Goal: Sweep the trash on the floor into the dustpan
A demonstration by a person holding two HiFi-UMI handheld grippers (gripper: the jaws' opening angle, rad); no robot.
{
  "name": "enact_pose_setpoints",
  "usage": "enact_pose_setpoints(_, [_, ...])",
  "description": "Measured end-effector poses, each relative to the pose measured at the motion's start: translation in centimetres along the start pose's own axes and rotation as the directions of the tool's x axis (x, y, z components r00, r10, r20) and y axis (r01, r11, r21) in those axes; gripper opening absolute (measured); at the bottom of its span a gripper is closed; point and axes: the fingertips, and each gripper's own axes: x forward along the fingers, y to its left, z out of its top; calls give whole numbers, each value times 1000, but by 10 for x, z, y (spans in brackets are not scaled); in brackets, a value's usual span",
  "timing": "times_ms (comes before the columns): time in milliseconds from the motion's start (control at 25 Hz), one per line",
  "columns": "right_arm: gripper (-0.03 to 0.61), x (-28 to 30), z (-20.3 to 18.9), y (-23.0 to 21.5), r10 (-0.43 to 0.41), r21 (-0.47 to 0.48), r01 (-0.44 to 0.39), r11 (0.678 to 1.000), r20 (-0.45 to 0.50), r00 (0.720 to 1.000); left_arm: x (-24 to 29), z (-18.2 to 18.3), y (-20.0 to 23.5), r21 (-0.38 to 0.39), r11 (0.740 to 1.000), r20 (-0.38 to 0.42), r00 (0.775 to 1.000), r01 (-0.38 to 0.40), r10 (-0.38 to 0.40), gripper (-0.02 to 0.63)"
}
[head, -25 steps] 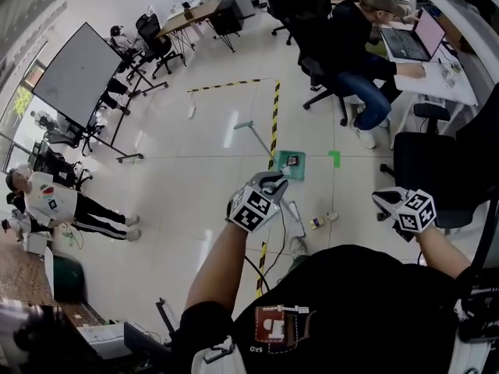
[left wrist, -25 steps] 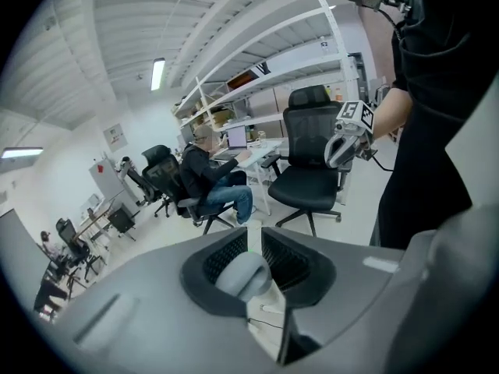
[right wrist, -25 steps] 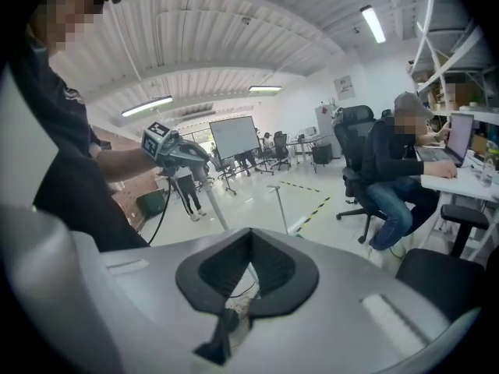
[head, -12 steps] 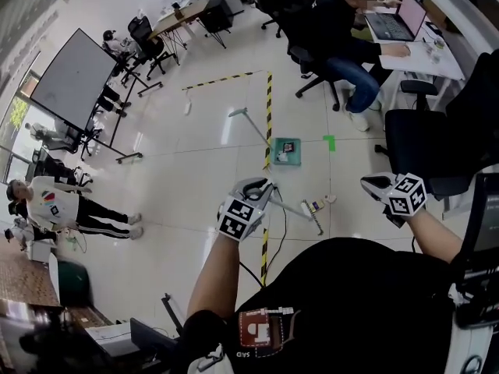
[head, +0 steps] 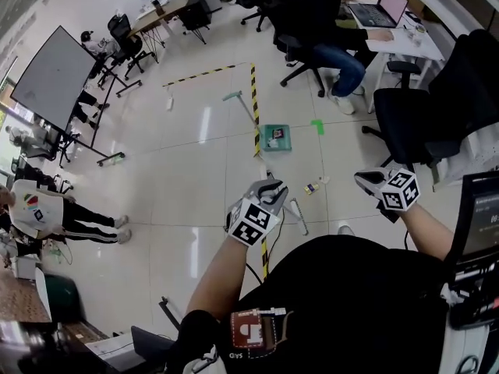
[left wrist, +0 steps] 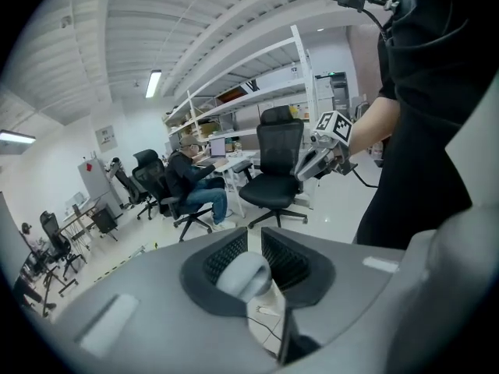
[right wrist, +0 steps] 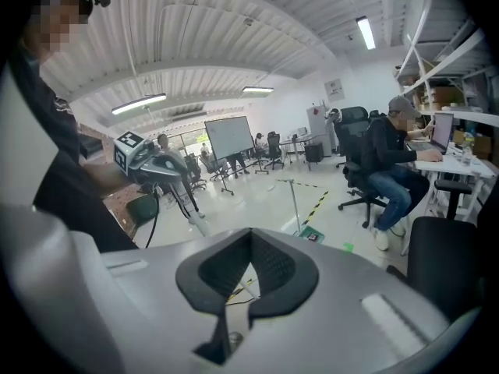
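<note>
Small trash (head: 313,186) lies on the floor (head: 195,170), apart from the green dustpan (head: 275,138) beside striped tape (head: 253,107). left gripper (head: 267,185) clamps the broom handle (left wrist: 243,276); right gripper (head: 365,180) has jaws together, empty

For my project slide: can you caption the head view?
Left gripper shut on the broom handle, right gripper empty, with trash and green dustpan on the floor ahead.
</note>
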Motion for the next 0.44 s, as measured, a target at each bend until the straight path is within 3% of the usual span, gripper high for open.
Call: enact_pose_setpoints(440, [-8,-15,-17,50,-39,-1,39,999,-27,999,-47,-51,-21,-46,999,-28,1000,11,-12,60])
